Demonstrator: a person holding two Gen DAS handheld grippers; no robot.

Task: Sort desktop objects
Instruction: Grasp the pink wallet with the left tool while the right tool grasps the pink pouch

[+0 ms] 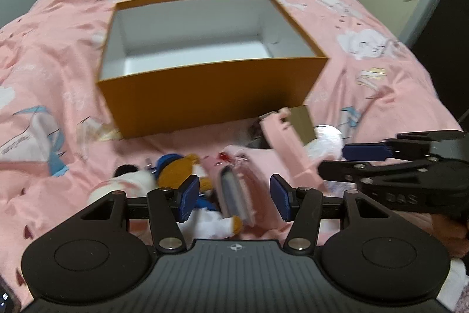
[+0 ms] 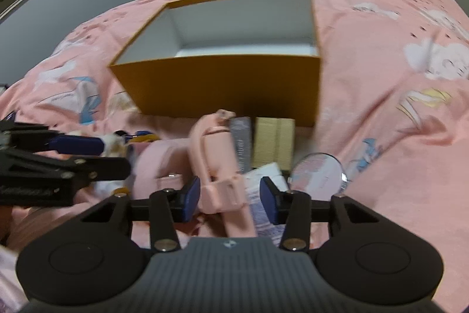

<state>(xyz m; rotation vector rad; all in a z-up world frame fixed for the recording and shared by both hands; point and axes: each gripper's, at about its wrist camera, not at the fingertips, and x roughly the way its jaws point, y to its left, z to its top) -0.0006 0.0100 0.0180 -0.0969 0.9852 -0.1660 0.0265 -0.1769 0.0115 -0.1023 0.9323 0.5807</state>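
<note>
Holding a gripper in each hand, I have both low over the pink bedspread (image 1: 366, 5), at its near edge, with the clutter just under the fingers. Farthest left in the heap lies a white plush toy (image 1: 126, 181), touching a blue and orange duck plush (image 1: 178, 166). My left gripper (image 1: 231, 197) hangs above these with its jaws spread wide and nothing between them; a pink transparent case (image 1: 237, 189) lies below the gap, not touched by either blue pad. Behind the heap, toward the middle of the bed, stands the open orange box (image 1: 211, 96), its white inside bare as far as I can see. Right of the case a pink plastic tool (image 2: 217, 166) slants up toward the box. My right gripper (image 2: 230, 200) is also spread wide, its pads on either side of that tool's near end, though blur hides whether the left pad touches it. Beside the tool sits a beige carton (image 2: 274, 140) against the box's near wall, and nearest the right edge of the bed lies a round magnifying glass (image 2: 318, 172).
</note>
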